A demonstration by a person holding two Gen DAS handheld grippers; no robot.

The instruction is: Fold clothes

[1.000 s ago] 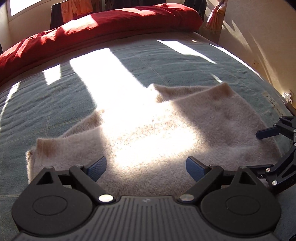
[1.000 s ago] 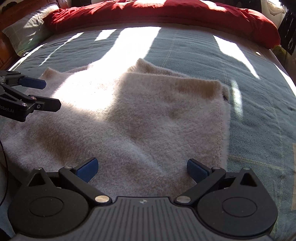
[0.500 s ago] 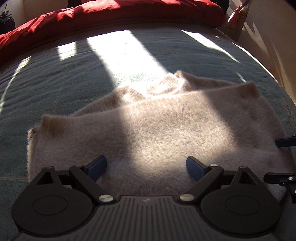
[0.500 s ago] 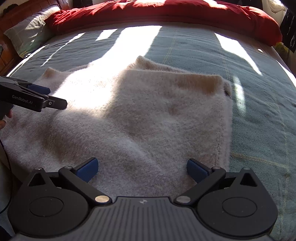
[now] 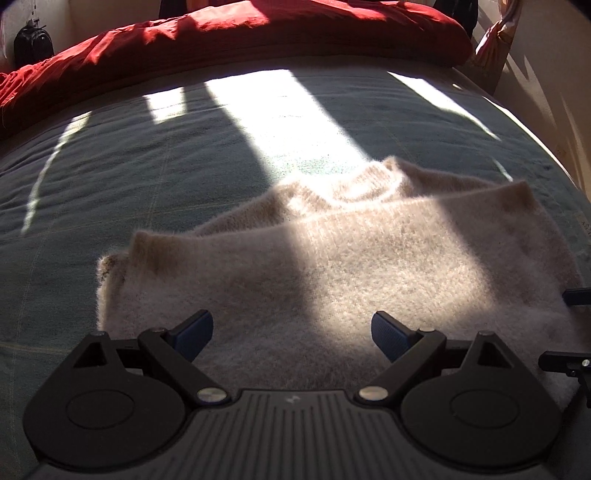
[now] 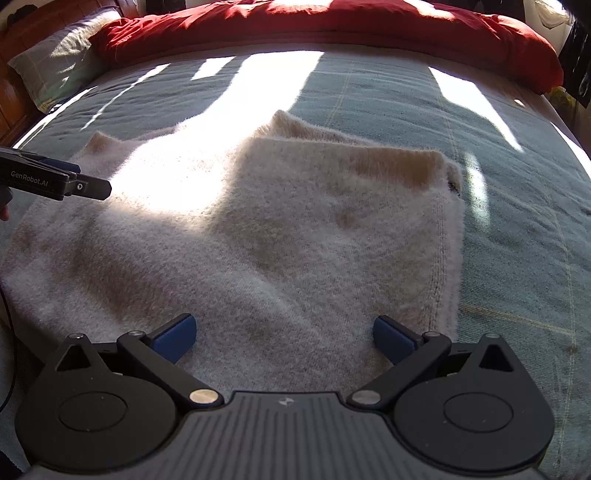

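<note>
hovering with fingers spread wide and nothing between them, the left tool point(image 5: 291, 334) and the right tool point(image 6: 284, 338), two in all, sit over the near edge of one fuzzy cream sweater point(image 5: 332, 266). the sweater lies folded on the grey-green bed cover point(image 5: 129, 177), its right edge straight, its collar toward the far side. bare cover lies open beyond and to both sides, up to one red duvet point(image 6: 332, 26) and one pillow point(image 6: 55, 62).

A home bedroom: quilted bed point(image 5: 147, 177), red duvet point(image 6: 332, 29), pillow point(image 6: 55, 62).
</note>
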